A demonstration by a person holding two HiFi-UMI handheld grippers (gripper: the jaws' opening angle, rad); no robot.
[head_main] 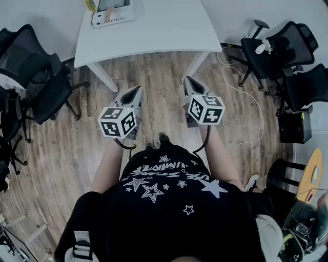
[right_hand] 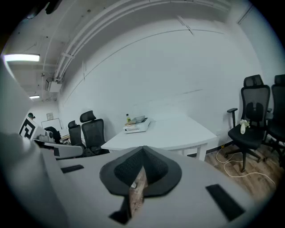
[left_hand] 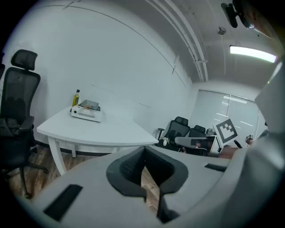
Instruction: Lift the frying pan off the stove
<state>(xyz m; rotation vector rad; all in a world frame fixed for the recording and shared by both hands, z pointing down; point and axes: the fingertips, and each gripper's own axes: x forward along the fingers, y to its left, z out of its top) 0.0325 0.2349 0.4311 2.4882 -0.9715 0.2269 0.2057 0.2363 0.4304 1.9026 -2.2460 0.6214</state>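
A white portable stove (head_main: 113, 15) stands at the far end of a white table (head_main: 154, 30), next to a small yellow-capped bottle (head_main: 90, 4). Something flat and grey, apparently the frying pan (right_hand: 139, 120), lies on top of the stove (right_hand: 135, 128); it is too small to make out well. The left gripper view shows the stove (left_hand: 86, 114) and the bottle (left_hand: 76, 98) too. My left gripper (head_main: 134, 92) and right gripper (head_main: 188, 82) are held side by side above the wooden floor, short of the table's near edge. Both are shut with nothing between the jaws (left_hand: 144, 153) (right_hand: 142, 150).
Black office chairs stand to the left (head_main: 41, 82) and to the right (head_main: 279, 48) of the table. A white cable (head_main: 251, 102) trails across the wooden floor at the right. A black box (head_main: 294, 125) sits at the right edge.
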